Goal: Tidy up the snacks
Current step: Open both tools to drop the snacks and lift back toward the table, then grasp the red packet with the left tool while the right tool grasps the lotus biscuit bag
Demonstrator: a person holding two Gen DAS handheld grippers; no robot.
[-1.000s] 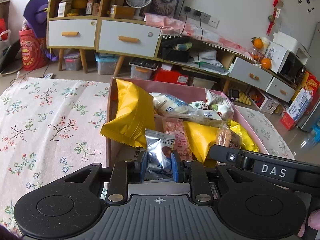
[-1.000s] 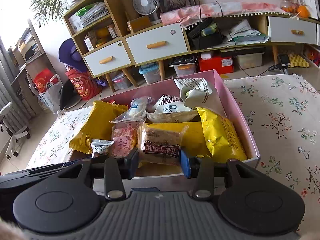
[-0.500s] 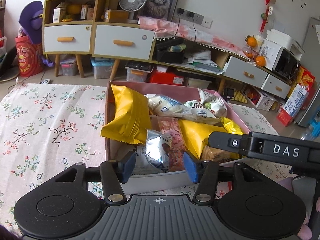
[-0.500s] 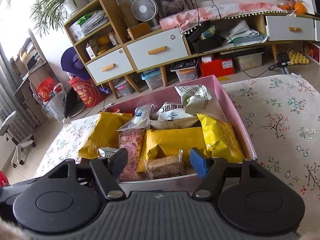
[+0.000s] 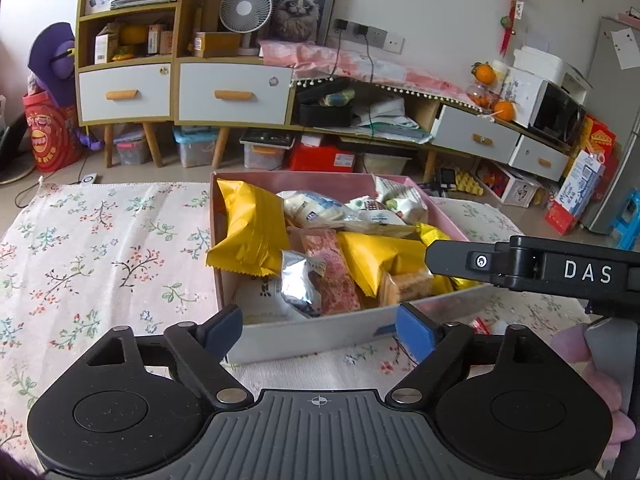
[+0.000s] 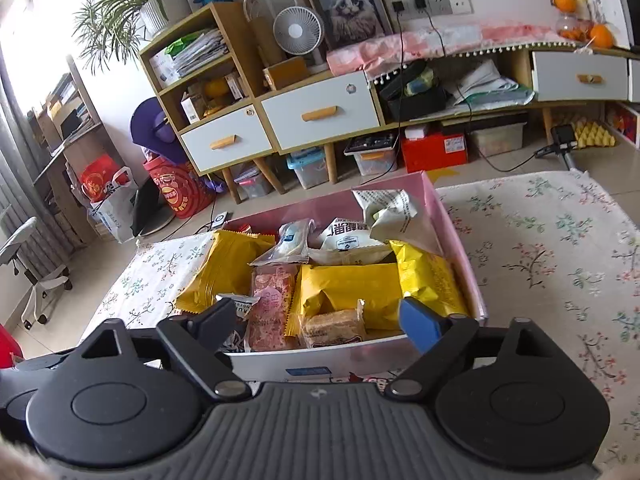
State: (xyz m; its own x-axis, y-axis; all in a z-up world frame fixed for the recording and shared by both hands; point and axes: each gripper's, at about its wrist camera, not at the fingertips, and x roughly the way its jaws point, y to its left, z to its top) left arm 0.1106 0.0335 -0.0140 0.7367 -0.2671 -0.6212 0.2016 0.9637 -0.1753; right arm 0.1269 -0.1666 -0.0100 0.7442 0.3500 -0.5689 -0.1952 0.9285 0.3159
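Left gripper (image 5: 319, 330): fingers spread, empty, before the pink box (image 5: 320, 330)
Right gripper (image 6: 320, 322): fingers spread, empty, at the same box
Silver packet (image 5: 300, 284): lying inside the box

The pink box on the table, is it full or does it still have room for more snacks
Nearly full. The pink box holds packets across most of its width, yellow packets and white ones reaching its rim; how deep the pile goes cannot be told.

**Hidden and cut off**

In the left wrist view, the right gripper's black arm (image 5: 532, 268) covers the pink box's (image 5: 320, 330) far right corner and part of a yellow packet (image 5: 440, 284). The silver packet (image 6: 242, 306) is mostly hidden behind a finger in the right wrist view. Print on the white packets (image 6: 348, 240) is too small to read.
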